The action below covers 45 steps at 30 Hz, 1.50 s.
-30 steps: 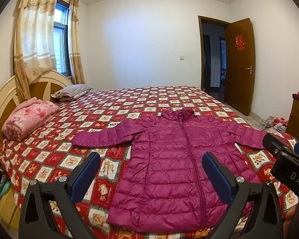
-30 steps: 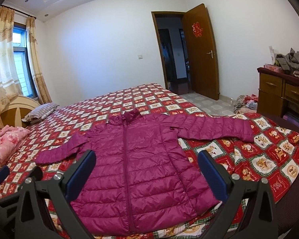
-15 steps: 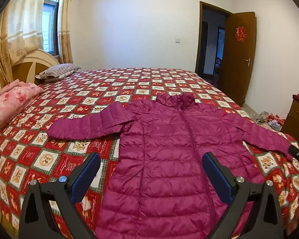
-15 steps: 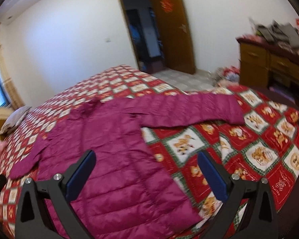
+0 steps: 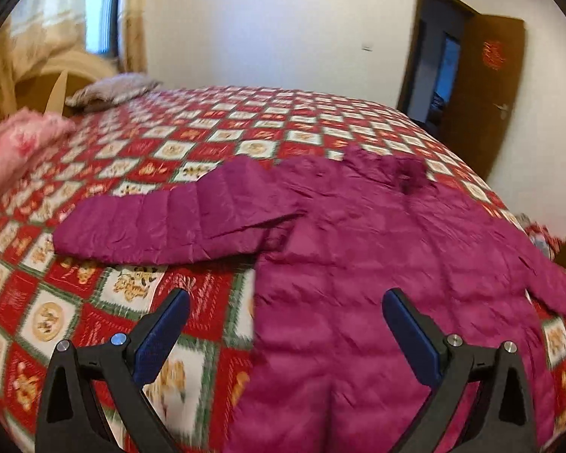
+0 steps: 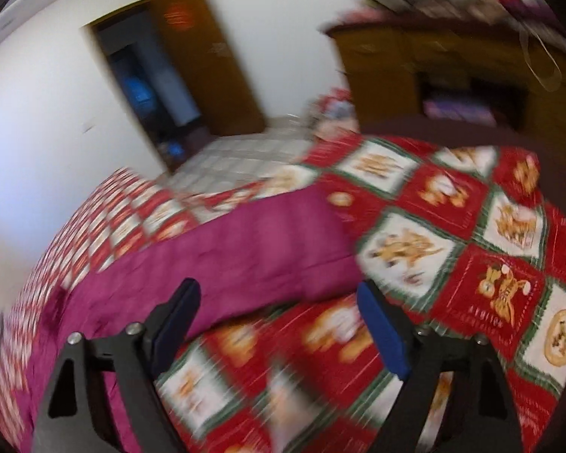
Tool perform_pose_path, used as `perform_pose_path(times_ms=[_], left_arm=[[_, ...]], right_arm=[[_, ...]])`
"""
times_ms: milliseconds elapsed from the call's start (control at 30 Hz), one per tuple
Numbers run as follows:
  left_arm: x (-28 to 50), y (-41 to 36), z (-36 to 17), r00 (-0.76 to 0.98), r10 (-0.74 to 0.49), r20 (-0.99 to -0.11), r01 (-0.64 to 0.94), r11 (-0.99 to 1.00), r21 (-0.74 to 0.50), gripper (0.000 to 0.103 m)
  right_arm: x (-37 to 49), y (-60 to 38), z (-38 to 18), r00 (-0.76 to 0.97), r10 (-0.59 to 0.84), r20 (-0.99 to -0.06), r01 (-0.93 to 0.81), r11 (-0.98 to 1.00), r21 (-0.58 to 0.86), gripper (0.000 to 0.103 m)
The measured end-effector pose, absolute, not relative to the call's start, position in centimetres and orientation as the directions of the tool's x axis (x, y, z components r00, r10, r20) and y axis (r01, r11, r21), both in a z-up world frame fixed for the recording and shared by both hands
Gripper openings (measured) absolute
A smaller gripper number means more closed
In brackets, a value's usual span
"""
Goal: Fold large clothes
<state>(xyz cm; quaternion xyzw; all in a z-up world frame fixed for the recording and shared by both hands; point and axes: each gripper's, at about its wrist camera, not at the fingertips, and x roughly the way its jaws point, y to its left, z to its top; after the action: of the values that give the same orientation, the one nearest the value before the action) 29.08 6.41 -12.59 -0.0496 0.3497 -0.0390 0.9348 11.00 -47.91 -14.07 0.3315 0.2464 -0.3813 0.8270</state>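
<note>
A bed [image 5: 215, 143] covered by a red, white and green checked quilt fills both views. A magenta quilted down jacket [image 5: 377, 264] lies spread flat on it, collar toward the top of the left wrist frame and hem toward the bottom edge, so its long axis runs up and down that frame. One sleeve [image 5: 162, 222] stretches out sideways toward the left of the frame; the other sleeve [image 6: 268, 241] crosses the middle of the blurred right wrist view, its cuff end pointing right.

The left gripper [image 5: 285, 334] tilts downward over the jacket's left edge, jaws wide apart and holding nothing. The right gripper [image 6: 279, 321] angles down just short of the sleeve, jaws wide though they have just been closing a little, with nothing between them.
</note>
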Motion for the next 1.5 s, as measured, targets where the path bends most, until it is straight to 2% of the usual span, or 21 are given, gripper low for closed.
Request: perform_pose_path(times_ms=[133, 233, 300, 367, 400, 433, 467, 500, 600, 733, 900, 1033, 1167, 1300, 1500], left_arm=[[32.2, 7.9, -14.1, 0.765, -0.085, -0.639, -0.014, 0.989, -0.148, 0.102], [33.6, 7.9, -15.2, 0.763, -0.053, -0.644, -0.035, 0.992, -0.122, 0.102], [34.1, 7.9, -16.3, 0.758, -0.017, -0.652, -0.052, 0.995, -0.087, 0.102], [34.4, 7.6, -17.6, 0.749, 0.017, -0.663, -0.059, 0.997, -0.041, 0.102], [34.3, 7.5, -18.1, 0.744, 0.032, -0.667, -0.059, 0.998, -0.017, 0.102], [34.4, 7.3, -18.9, 0.738, 0.050, -0.673, -0.058, 0.998, 0.011, 0.102], [34.5, 7.2, -19.3, 0.732, 0.062, -0.679, -0.059, 0.998, 0.027, 0.102], [34.6, 7.1, -19.9, 0.720, 0.067, -0.691, -0.060, 0.998, 0.034, 0.102], [34.8, 7.3, -20.2, 0.710, 0.063, -0.701, -0.062, 0.998, 0.027, 0.102], [35.1, 7.6, -20.8, 0.699, 0.038, -0.715, -0.056, 0.998, -0.002, 0.102], [35.1, 8.4, -21.1, 0.696, -0.013, -0.718, -0.055, 0.996, -0.072, 0.102], [35.1, 8.2, -21.1, 0.700, -0.008, -0.715, -0.054, 0.996, -0.064, 0.102], [35.0, 8.5, -21.1, 0.706, -0.026, -0.708, -0.050, 0.995, -0.086, 0.102], [34.9, 8.7, -21.1, 0.710, -0.035, -0.703, -0.047, 0.994, -0.097, 0.102], [34.8, 9.0, -21.2, 0.717, -0.056, -0.695, -0.038, 0.992, -0.119, 0.102]], right_arm=[[12.0, -51.1, -16.0, 0.509, -0.475, -0.718, 0.846, 0.431, 0.314, 0.082], [13.3, -51.7, -16.9, 0.483, -0.463, -0.744, 0.855, 0.434, 0.285, 0.073], [14.4, -51.6, -17.4, 0.469, -0.448, -0.761, 0.851, 0.460, 0.254, 0.056], [15.0, -51.5, -17.8, 0.446, -0.454, -0.771, 0.855, 0.471, 0.218, 0.051], [15.1, -51.4, -17.9, 0.431, -0.472, -0.769, 0.860, 0.473, 0.192, 0.045], [15.3, -51.1, -17.9, 0.417, -0.480, -0.772, 0.862, 0.477, 0.169, 0.042], [15.4, -51.3, -17.9, 0.415, -0.485, -0.770, 0.862, 0.480, 0.163, 0.034], [15.4, -51.3, -17.9, 0.419, -0.484, -0.769, 0.860, 0.483, 0.164, 0.027], [15.6, -50.9, -17.6, 0.418, -0.486, -0.767, 0.851, 0.505, 0.144, 0.017], [16.1, -50.2, -15.4, 0.415, -0.538, -0.733, 0.841, 0.534, 0.084, 0.015], [17.4, -46.6, -9.7, 0.529, -0.545, -0.651, 0.770, 0.631, 0.097, 0.015], [21.5, -41.0, -6.4, 0.658, -0.432, -0.617, 0.623, 0.773, 0.122, 0.014], [27.2, -33.2, -5.4, 0.757, -0.248, -0.604, 0.412, 0.900, 0.146, 0.014], [32.1, -25.1, -6.9, 0.779, -0.081, -0.622, 0.218, 0.965, 0.148, 0.014], [36.2, -16.8, -10.5, 0.734, 0.104, -0.671, 0.047, 0.978, 0.202, 0.014]])
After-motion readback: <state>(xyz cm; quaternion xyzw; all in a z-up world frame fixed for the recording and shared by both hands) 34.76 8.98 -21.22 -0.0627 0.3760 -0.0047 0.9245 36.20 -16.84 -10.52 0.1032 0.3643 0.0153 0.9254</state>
